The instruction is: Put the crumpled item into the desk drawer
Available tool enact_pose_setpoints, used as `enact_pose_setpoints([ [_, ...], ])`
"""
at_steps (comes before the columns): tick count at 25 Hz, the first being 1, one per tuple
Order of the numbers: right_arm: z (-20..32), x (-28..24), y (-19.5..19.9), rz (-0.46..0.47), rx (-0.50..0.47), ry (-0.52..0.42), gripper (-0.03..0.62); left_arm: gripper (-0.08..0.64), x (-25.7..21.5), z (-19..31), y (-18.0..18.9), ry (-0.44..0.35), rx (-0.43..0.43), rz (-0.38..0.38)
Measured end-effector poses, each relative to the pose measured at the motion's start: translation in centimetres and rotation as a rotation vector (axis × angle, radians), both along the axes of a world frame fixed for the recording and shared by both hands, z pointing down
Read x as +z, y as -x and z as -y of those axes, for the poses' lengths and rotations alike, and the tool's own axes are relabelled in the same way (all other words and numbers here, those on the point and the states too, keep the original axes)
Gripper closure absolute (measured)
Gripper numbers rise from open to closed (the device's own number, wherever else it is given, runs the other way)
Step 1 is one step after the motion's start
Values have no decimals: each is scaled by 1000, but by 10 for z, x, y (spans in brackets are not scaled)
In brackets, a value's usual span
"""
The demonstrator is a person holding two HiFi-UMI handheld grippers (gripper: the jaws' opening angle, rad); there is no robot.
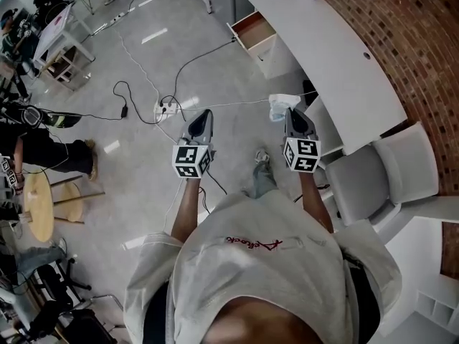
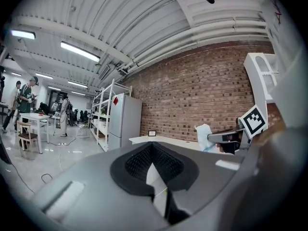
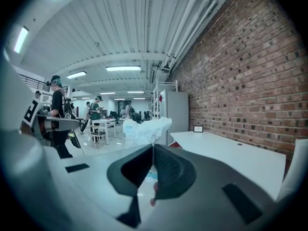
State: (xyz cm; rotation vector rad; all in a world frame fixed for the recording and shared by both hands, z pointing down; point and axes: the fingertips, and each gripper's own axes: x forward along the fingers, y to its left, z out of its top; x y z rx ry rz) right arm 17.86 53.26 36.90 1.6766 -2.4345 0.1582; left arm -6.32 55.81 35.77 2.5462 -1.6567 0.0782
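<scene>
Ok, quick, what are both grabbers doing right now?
Left gripper: closed, nothing in it.
Right gripper: closed on the crumpled item.

The crumpled item (image 1: pixel 281 106) is a scrunched-up wad of thin white paper or plastic, hard to say which. It's up in the air, pinched at its bottom edge in the right claw (image 1: pixel 290 115), with the loose part sticking up past the tips. The drawer (image 1: pixel 255 34) is pulled open at the far end of the white tabletop (image 1: pixel 337 56). It has white sides and a reddish-brown inside, and it's well apart from the wad.
</scene>
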Motion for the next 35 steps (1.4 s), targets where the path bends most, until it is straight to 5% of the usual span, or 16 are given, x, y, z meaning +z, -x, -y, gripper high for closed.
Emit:
enact_pose_setpoints([
  [10, 97, 8, 1, 13, -39, -2, 575, 552, 10, 86, -2, 14, -33, 5],
  [22, 244, 5, -38, 24, -89, 25, 575, 552, 2, 230, -58, 35, -45, 12],
  [35, 341, 22, -44, 34, -181, 60, 575, 553, 20, 305, -62, 69, -143, 32],
])
